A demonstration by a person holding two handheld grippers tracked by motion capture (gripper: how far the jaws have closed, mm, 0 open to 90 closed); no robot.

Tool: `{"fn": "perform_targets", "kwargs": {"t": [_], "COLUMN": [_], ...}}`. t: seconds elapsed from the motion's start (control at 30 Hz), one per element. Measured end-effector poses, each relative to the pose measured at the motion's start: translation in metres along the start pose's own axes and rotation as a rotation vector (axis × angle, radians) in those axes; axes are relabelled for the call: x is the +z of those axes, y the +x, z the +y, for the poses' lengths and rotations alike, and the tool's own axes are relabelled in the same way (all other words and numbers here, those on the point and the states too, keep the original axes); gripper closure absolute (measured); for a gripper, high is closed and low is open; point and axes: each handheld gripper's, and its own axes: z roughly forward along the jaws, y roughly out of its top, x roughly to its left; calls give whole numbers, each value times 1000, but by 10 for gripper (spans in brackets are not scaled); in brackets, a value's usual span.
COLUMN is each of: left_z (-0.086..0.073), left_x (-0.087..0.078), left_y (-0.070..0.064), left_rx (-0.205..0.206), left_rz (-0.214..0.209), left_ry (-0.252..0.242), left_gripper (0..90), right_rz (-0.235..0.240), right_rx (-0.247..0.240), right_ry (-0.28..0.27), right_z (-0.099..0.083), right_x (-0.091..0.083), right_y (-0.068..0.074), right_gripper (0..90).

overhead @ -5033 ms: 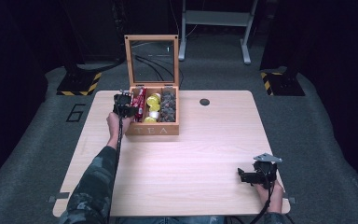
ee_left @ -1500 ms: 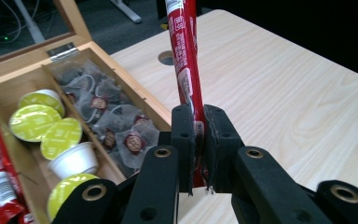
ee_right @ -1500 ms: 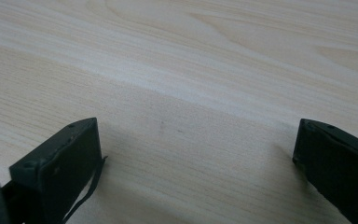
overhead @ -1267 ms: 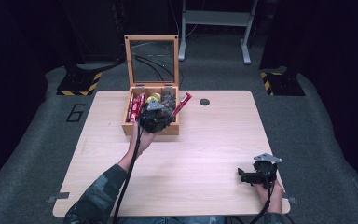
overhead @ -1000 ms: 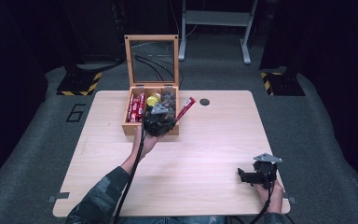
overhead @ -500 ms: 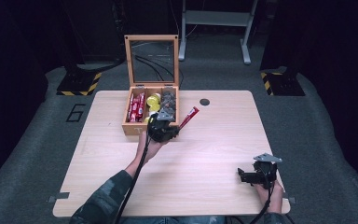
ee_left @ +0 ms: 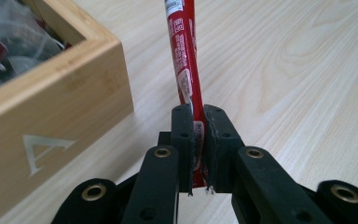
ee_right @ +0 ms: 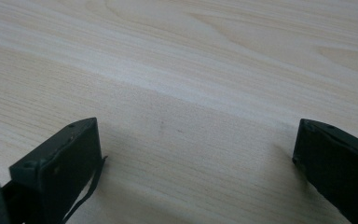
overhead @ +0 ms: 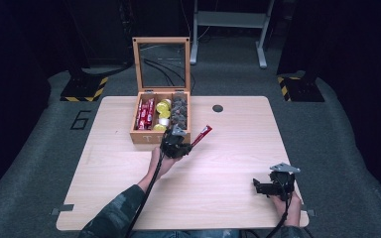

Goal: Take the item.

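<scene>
High view: the left gripper [overhead: 188,144], just beside the wooden box [overhead: 159,136], has its fingers clamped on a red sachet [overhead: 201,135]. Well apart from the box, the right gripper's [overhead: 258,186] fingers gape wide, empty.

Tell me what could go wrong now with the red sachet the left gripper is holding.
The left gripper pinches the red stick sachet only at its bottom end, so the long free part may swing or slip out. The wooden box sits close beside it, so a sideways move might knock the sachet against its wall.
</scene>
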Motion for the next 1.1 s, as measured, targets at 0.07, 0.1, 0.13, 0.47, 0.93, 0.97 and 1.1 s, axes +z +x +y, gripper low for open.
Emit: {"fn": "perform_targets", "kwargs": {"t": [0.07, 0.1, 0.13, 0.47, 0.93, 0.97, 1.1], "left_z": [-3, -4, -5, -15, -18, -18, -18], "left_x": [3, 5, 6, 18, 23, 23, 23], "left_y": [0, 1, 0, 2, 4, 4, 2], "left_rx": [-2, 0, -5, -19, -32, -33, -31], "left_rz": [1, 0, -2, -1, -8, -9, -25], "left_ry": [7, 11, 17, 47, 57, 57, 54], "left_gripper": [827, 827, 827, 826, 815, 813, 769], "right_rz": [0, 0, 0, -1, -1, -1, -1], "right_rx": [0, 0, 0, 0, 1, 1, 1], "right_ry": [0, 0, 0, 0, 0, 0, 0], "right_z": [0, 0, 0, 0, 0, 0, 0], "right_x": [0, 0, 0, 0, 0, 0, 0], "right_y": [0, 0, 0, 0, 0, 0, 0], "right_gripper": [3, 3, 3, 3, 3, 3, 3]}}
